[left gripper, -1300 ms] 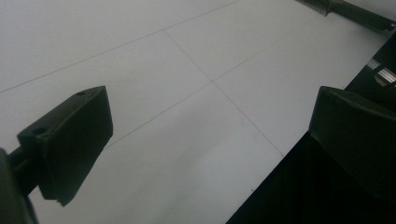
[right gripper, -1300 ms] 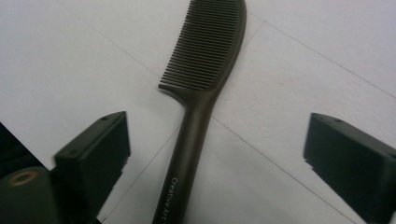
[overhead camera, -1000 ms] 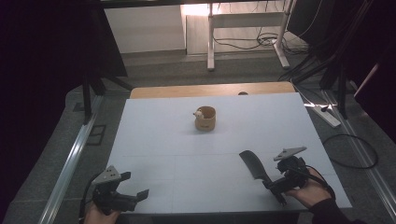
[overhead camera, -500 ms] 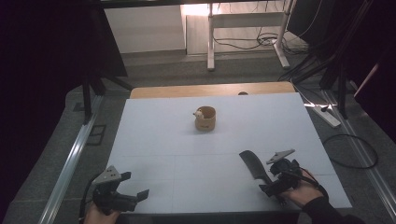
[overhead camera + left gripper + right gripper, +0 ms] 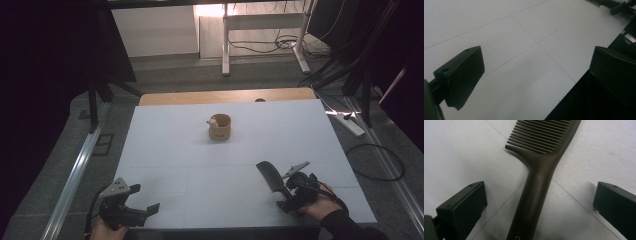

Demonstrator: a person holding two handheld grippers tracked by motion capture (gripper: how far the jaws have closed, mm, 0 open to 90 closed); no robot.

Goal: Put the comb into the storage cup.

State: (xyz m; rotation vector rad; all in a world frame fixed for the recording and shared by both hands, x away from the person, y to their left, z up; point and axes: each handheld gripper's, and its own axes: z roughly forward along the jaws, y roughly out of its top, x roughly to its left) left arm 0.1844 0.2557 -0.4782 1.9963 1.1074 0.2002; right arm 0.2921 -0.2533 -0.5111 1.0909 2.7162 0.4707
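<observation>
Comb, dark brown plastic with a long handle [image 5: 534, 202], lies flat on the white table [image 5: 200, 170], handle between the right gripper's [image 5: 540, 202] wide-open fingers [image 5: 461, 205], apparently lined up for pinching; left gripper [image 5: 134, 209] rests open, well apart.

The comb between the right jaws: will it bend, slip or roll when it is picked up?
The comb looks like one moulded piece, so probably stiff. Its handle seems smooth and tapered, so it may slip. It lies flat, so rolling seems unlikely. The right gripper stands open around the handle.
</observation>
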